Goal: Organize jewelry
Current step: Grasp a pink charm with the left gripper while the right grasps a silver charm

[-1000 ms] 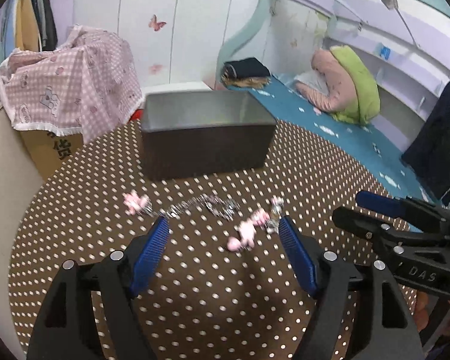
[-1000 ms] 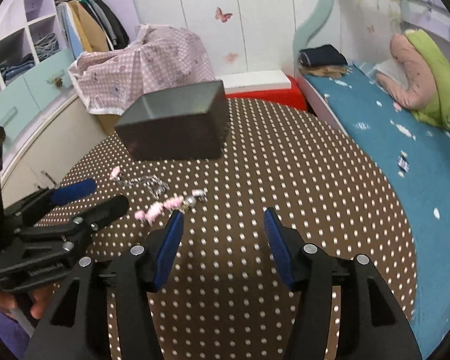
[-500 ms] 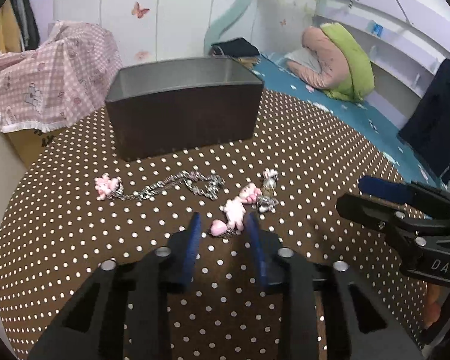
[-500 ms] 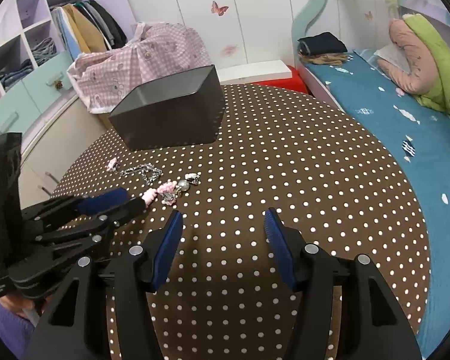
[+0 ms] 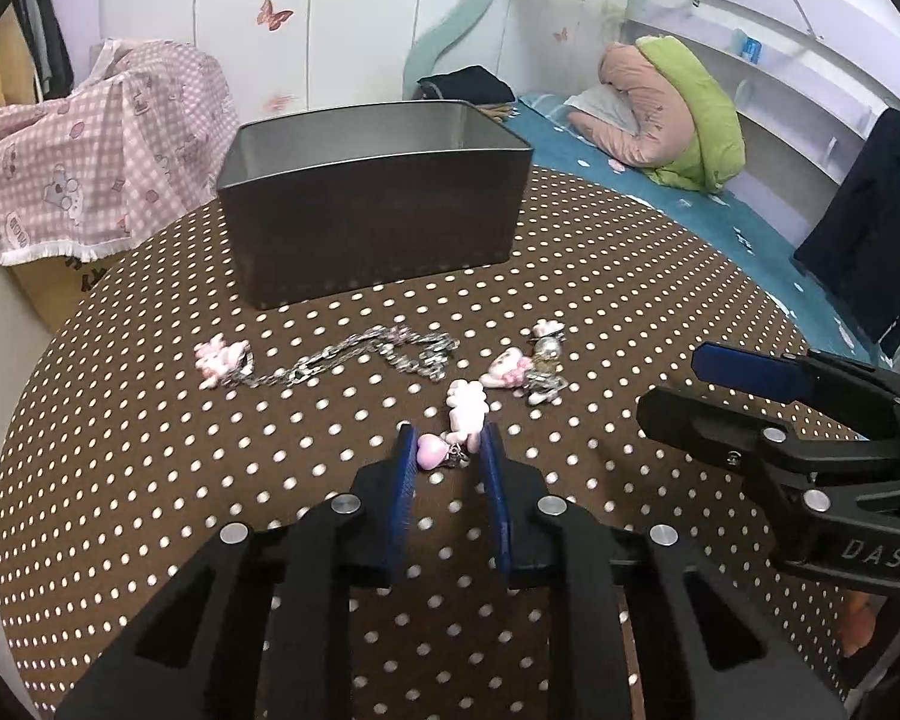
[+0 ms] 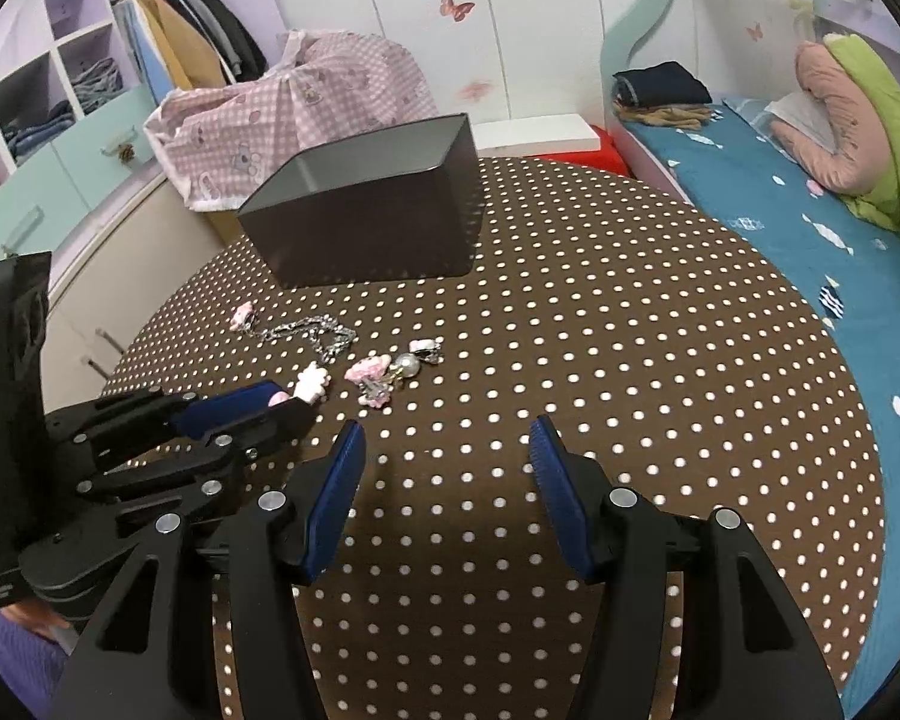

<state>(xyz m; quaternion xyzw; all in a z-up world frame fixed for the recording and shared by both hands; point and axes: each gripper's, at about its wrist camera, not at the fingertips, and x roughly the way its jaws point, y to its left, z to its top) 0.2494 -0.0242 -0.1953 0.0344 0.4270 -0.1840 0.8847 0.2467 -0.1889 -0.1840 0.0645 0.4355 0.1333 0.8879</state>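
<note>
A string of jewelry lies on the brown dotted tablecloth (image 5: 150, 480) in front of a dark metal tin (image 5: 372, 240). It is made up of a silver chain (image 5: 342, 357) with a pink charm (image 5: 216, 357), a white-pink bunny charm (image 5: 468, 405) and pearl-and-pink pieces (image 5: 528, 369). My left gripper (image 5: 447, 450) is closing on a pink heart charm (image 5: 429, 450) and its small clasp, which sit between the blue pads. From the right wrist, the left gripper (image 6: 288, 405) shows at the left. My right gripper (image 6: 447, 438) hangs open over bare cloth, holding nothing.
The tin (image 6: 384, 234) is open-topped and stands at the table's far side. A pink checked cloth (image 5: 90, 150) covers a box behind the table. A blue bed (image 6: 810, 228) with pillows runs along the right. Cabinets (image 6: 60, 180) stand to the left.
My left gripper's jaws went from wide apart to narrow around the pink heart charm and moved slightly closer to it. The right gripper stayed open and hardly moved.
</note>
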